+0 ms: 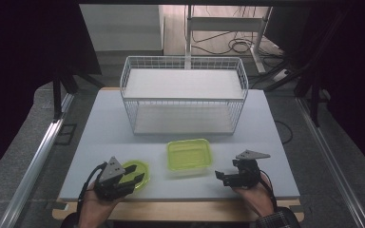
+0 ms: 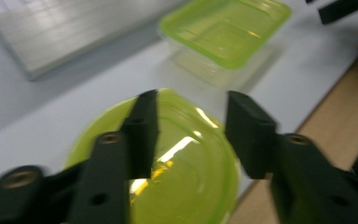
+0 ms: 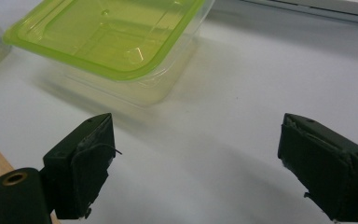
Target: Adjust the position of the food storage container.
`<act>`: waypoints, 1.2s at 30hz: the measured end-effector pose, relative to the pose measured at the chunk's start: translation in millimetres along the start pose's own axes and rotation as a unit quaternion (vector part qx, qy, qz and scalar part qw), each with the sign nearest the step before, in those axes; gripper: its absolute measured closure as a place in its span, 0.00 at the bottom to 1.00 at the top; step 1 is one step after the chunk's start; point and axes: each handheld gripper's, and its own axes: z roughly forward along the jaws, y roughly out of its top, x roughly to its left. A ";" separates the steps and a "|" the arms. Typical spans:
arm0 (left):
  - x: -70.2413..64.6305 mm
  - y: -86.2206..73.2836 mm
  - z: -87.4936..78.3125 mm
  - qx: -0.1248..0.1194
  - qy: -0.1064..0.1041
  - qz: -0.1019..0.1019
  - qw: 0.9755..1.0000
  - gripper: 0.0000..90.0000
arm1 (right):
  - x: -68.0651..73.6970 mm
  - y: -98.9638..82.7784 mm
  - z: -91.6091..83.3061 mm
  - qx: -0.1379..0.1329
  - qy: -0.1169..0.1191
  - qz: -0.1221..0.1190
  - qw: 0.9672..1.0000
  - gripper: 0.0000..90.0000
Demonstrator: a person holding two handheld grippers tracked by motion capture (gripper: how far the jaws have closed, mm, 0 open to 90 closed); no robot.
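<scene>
Pale grey and lit from above, the desk (image 1: 100, 142) carries everything in reach, with a strip of bare wood along its near edge. Nearest the person, the left tool (image 1: 132, 177) hovers over a round container with a green lid (image 1: 140, 167), its jaws parted around the lid's near part but not yet pressing it; the left gripper view shows the lid (image 2: 186, 177) between and below the two black jaws, blurred. On the other side, the right tool (image 1: 220, 176) rests near the desk's front edge with its jaws spread wide and nothing between them, pointed toward a square container with a green lid (image 1: 189, 154) that stands just beyond, between the two hands. In the right gripper view that square tub (image 3: 116, 42) lies ahead and to one side, well clear of the jaws. Farther back stands a white wire basket rack (image 1: 183, 95) with two shelves, both bare. The step in hand looks like the first grasp of the round tub; next, the left jaws would need to close on it firmly before any lift toward the rack.
</scene>
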 end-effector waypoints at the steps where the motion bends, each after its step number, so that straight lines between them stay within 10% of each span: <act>1: -3.6 1.0 2.1 0.004 -0.008 0.002 1.000 0.73 | -0.2 0.0 -0.2 -0.001 0.000 0.000 1.000 0.13; 7: -18.2 2.2 7.7 0.018 -0.028 0.021 0.999 1.00 | -3.8 -0.9 -1.3 0.000 -0.001 0.004 1.000 0.14; 20: -20.6 -14.3 19.1 0.052 -0.038 -0.008 0.998 1.00 | -3.6 -2.9 3.4 0.018 0.017 -0.003 1.000 0.21; 36: 8.2 -17.4 15.9 0.052 0.005 -0.031 0.998 1.00 | -0.3 -3.1 6.3 0.024 0.025 -0.009 0.999 0.23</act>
